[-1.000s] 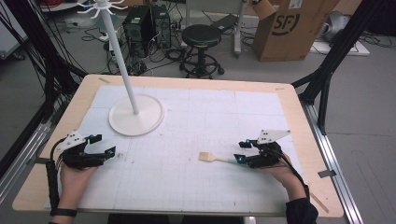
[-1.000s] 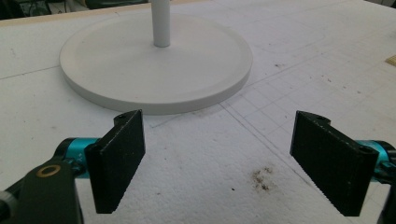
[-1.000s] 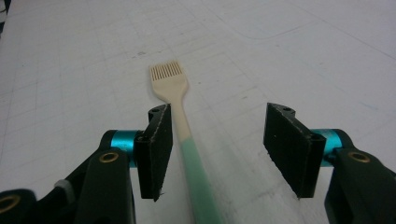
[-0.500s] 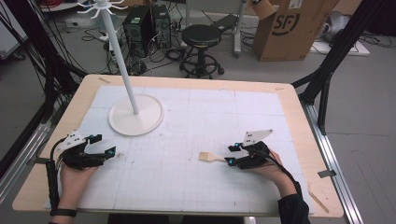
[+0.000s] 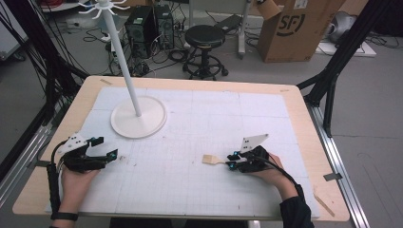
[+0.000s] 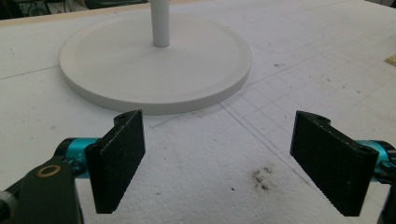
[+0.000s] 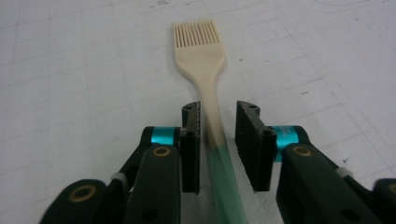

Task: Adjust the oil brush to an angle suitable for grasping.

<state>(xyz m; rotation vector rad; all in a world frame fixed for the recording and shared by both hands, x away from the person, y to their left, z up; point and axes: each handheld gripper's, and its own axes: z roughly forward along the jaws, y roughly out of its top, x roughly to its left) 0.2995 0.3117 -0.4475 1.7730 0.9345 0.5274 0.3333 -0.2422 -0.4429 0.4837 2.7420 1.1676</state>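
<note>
As seen in the high view, a pastry brush [image 5: 212,160] is laid flat on the white table mat [image 5: 199,123], in the lower right of centre of the frame, with its long axis running nearly level across the picture: the cream bristle head is pointed toward the left edge and the handle is directed rightward into the right gripper [image 5: 231,160]. In the right gripper view the same brush [image 7: 201,60] is aligned up the frame, its bristles toward the top edge and its green translucent handle end passing down between the two black jaws. These jaws have just been closing and are now drawn narrow about the handle; one pad is seen against it, while a slim gap remains at the other. Compared with the earlier frames, the right hand is shown shifted leftward and lower, so that the handle is now enclosed. At the lower left of the high view the left gripper [image 5: 107,147] is kept where it was, its jaws spread wide over bare mat. Beyond them in the left gripper view the round white stand base [image 6: 154,65] is seen.
</note>
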